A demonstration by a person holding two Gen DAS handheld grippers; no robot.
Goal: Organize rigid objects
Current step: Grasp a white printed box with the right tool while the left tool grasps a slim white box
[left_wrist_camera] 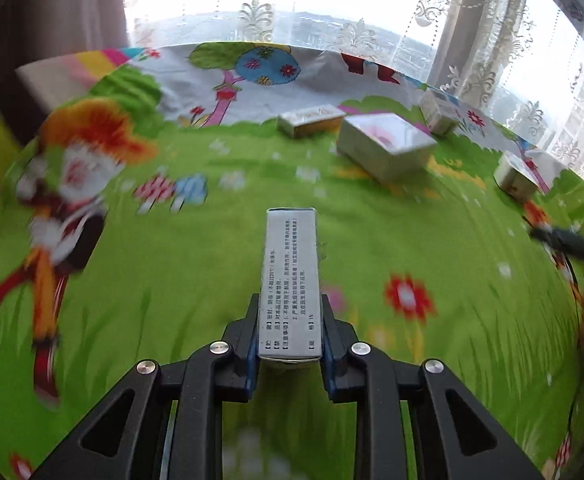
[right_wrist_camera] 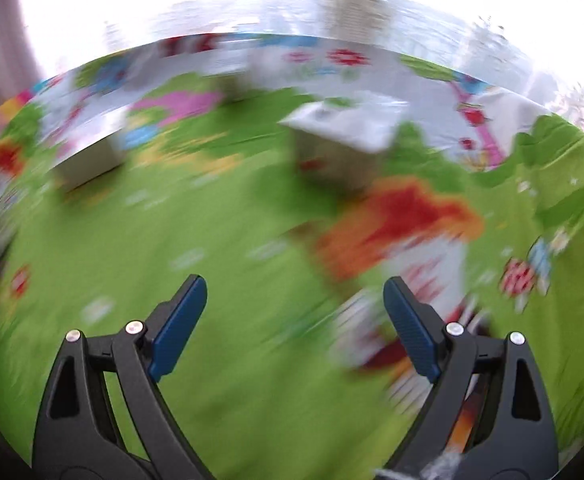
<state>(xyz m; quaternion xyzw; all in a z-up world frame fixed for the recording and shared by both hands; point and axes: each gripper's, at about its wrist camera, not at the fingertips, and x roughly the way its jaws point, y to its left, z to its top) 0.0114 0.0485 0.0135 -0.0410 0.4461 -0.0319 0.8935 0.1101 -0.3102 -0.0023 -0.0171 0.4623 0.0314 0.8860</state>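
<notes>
The left hand-held gripper (left_wrist_camera: 291, 320) is clenched on a long, narrow grey carton (left_wrist_camera: 290, 280), its blue-lined fingers (left_wrist_camera: 329, 332) pressing the two long sides near the carton's near end. The carton points straight ahead along the fingers and is held above the surface (left_wrist_camera: 212, 280); its top face carries rows of black printed text. Under it lies a bright green cartoon-print cloth with flowers, grass and an orange-haired figure (left_wrist_camera: 72, 184) at the left.

Farther out, toward the window, four more boxes rest on the cloth. A large white box with a pink mark on its lid (left_wrist_camera: 386, 146) sits right of centre. Just behind it to the left lies a flat box with a pale top (left_wrist_camera: 311, 120), close to but apart from it. A small white box (left_wrist_camera: 438, 112) stands behind at the right, near the cloth's far edge, and another small white box (left_wrist_camera: 518, 176) sits at the right margin. Lace curtains (left_wrist_camera: 352, 12) hang behind.

The right hand-held gripper (right_wrist_camera: 294, 292) is released, its blue-padded fingers (right_wrist_camera: 180, 324) spread wide with nothing between them. Its view is heavily smeared: a white box (right_wrist_camera: 344, 136) shows ahead on the green cloth, and a second pale box shape (right_wrist_camera: 88, 160) at the left, with details unreadable.
</notes>
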